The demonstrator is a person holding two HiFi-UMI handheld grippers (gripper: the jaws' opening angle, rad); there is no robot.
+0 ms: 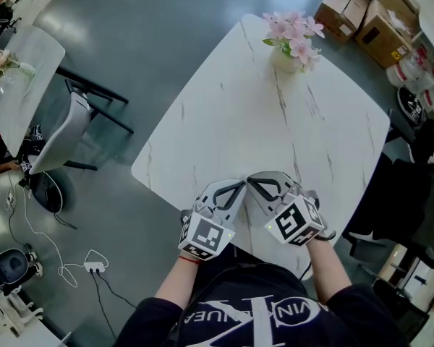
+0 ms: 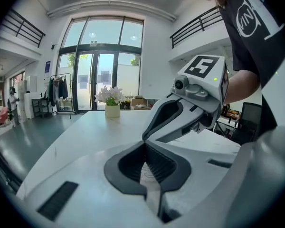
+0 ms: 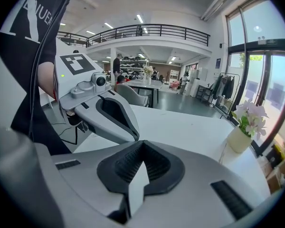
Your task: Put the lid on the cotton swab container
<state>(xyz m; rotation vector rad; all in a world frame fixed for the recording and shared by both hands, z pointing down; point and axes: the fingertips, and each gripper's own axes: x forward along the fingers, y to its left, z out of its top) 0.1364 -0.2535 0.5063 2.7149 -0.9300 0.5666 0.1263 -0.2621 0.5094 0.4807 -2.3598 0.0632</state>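
Observation:
No cotton swab container or lid shows in any view. Both grippers hover over the near edge of the white marble table (image 1: 275, 121), tips pointing toward each other and nearly touching. My left gripper (image 1: 241, 185) is shut with nothing between its jaws; in the left gripper view its jaws (image 2: 145, 145) meet at the tip, with the right gripper (image 2: 180, 113) just beyond. My right gripper (image 1: 251, 178) is also shut and empty; in the right gripper view its jaws (image 3: 141, 144) are closed, the left gripper (image 3: 109, 115) just ahead.
A white vase of pink flowers (image 1: 293, 42) stands at the table's far corner. A grey chair (image 1: 65, 132) and another table (image 1: 22, 71) are to the left, cardboard boxes (image 1: 369, 16) at the back right, a black chair (image 1: 398, 201) to the right.

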